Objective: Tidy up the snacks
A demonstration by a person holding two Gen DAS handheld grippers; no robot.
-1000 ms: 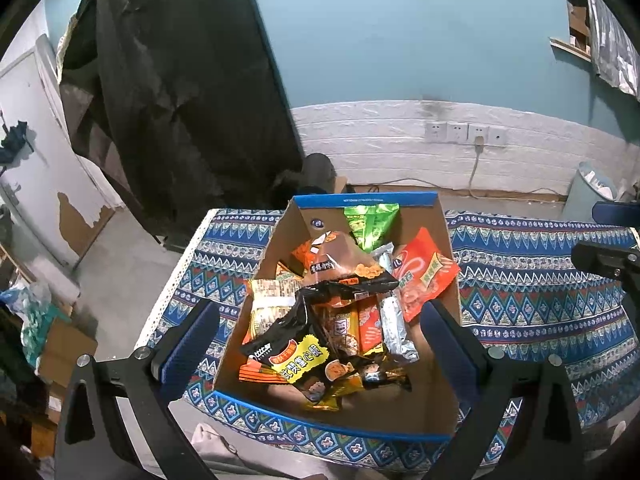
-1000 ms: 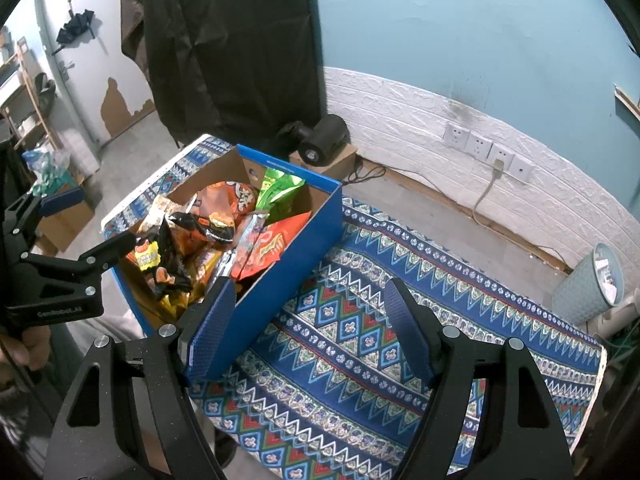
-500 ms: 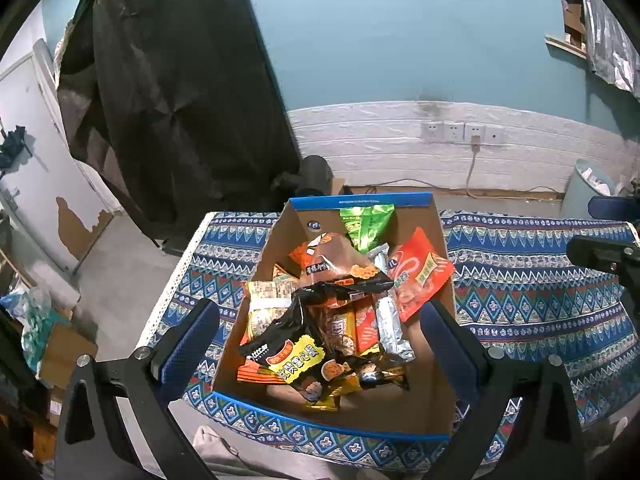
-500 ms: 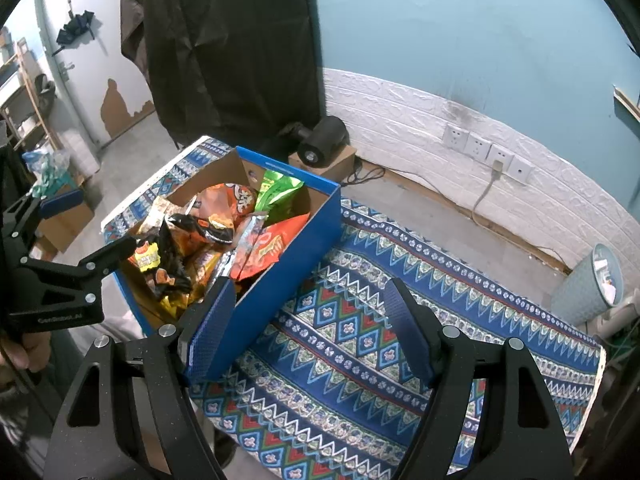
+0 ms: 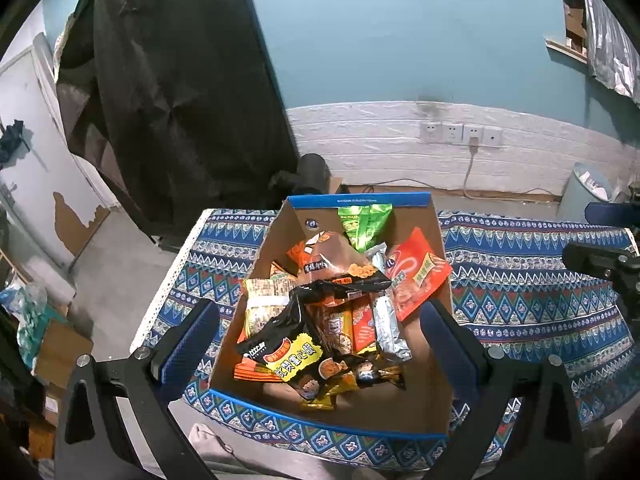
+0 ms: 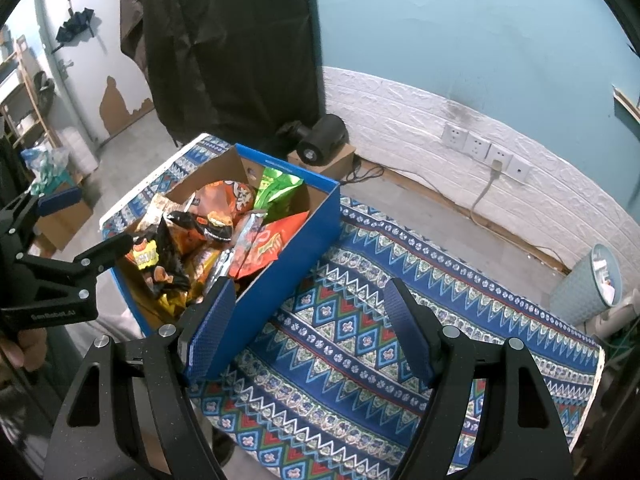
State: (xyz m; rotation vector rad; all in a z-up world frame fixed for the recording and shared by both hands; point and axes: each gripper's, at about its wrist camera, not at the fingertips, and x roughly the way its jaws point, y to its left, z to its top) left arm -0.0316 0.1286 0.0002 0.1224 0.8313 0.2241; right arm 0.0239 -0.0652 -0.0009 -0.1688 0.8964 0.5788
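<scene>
A cardboard box with a blue rim [image 5: 360, 200] stands on the patterned tablecloth [image 5: 520, 280], heaped with snack packets. Among them are a green packet [image 5: 362, 224], a red one [image 5: 416, 276], a silver one [image 5: 386, 324] and a black one with a yellow label [image 5: 288, 348]. My left gripper [image 5: 318, 344] hovers open above the box's near end, its fingers either side, holding nothing. My right gripper [image 6: 310, 328] is open and empty above the cloth, just right of the box's blue wall [image 6: 288, 264]; its left finger [image 6: 212, 328] overlaps that wall in view.
The tablecloth [image 6: 360, 340] runs on to the right of the box. On the floor behind are a black device on a small carton [image 6: 320, 144] and a pale bin [image 6: 592, 280]. A dark curtain [image 5: 180, 100] hangs at the back left. A hand [image 6: 20, 352] grips the left tool.
</scene>
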